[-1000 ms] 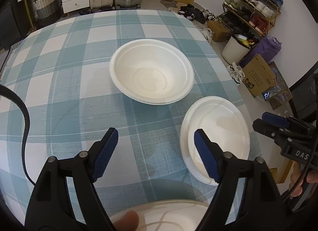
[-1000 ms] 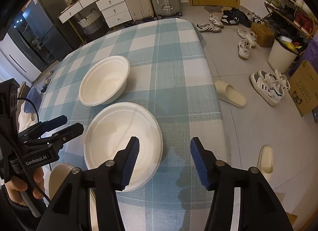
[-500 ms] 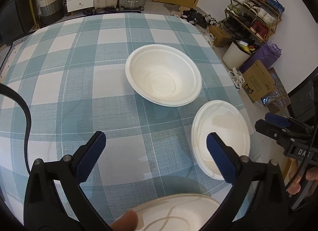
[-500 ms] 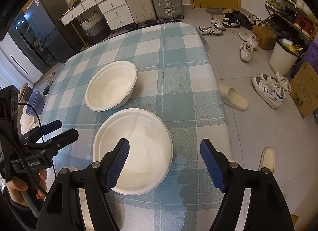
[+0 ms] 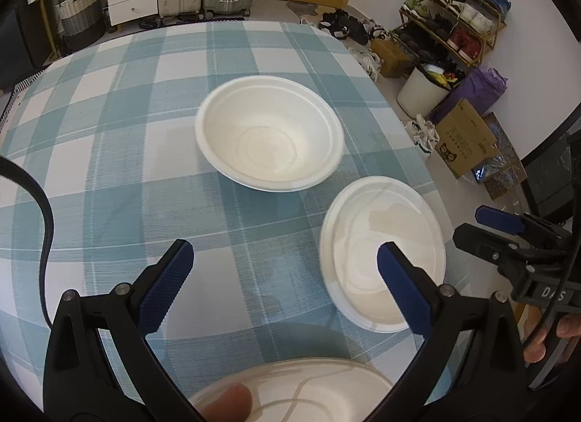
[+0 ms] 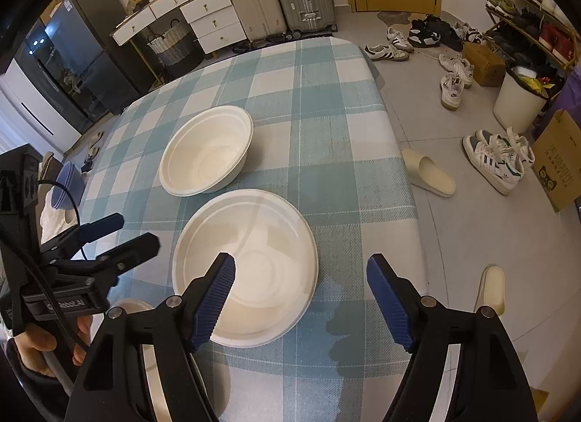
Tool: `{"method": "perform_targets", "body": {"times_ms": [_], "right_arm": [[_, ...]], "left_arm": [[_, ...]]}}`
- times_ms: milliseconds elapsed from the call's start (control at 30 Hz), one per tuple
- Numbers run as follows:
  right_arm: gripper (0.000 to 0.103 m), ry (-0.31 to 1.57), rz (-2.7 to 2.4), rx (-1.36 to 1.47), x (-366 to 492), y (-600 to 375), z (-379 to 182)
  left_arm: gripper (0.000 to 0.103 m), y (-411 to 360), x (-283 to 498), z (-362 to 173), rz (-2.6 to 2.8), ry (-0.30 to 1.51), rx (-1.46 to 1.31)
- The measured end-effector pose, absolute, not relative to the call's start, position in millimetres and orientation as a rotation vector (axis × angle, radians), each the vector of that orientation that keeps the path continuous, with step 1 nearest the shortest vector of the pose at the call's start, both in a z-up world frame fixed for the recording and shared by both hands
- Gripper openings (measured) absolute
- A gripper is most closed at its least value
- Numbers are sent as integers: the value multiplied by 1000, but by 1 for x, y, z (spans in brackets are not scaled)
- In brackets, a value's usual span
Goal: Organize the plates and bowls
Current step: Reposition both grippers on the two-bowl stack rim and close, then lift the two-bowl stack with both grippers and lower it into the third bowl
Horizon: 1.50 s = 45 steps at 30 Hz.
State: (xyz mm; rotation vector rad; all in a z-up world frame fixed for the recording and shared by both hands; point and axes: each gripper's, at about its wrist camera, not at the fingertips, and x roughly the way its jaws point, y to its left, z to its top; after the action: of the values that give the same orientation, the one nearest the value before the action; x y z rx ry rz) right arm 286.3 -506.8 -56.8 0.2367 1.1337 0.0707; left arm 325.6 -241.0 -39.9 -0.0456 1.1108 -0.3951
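Both the left hand-held gripper [image 5: 285, 269] and the right hand-held gripper [image 6: 300, 285] are wide open and hold nothing, probably getting ready to grab the white plate [image 6: 250, 262] lying beside the bowl [image 6: 207, 149] on the checked desk [image 6: 326, 124].

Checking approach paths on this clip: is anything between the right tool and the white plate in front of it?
Nothing visible. The right tool hangs open over the near part of the plate, with only bare checked tablecloth around it. The bowl sits beyond the plate, and the left tool is off to the side.
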Motion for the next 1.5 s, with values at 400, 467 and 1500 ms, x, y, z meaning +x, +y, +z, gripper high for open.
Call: {"method": "perform_targets", "body": {"times_ms": [400, 467, 1500], "right_arm": [[77, 1147, 65, 268, 286, -510, -73], [77, 1152, 70, 270, 286, -510, -76], [14, 1205, 106, 287, 299, -498, -109]], "left_arm": [[97, -265, 327, -56, -399, 1137, -7], [94, -268, 328, -58, -401, 1141, 3], [11, -288, 327, -81, -435, 1195, 32]]}}
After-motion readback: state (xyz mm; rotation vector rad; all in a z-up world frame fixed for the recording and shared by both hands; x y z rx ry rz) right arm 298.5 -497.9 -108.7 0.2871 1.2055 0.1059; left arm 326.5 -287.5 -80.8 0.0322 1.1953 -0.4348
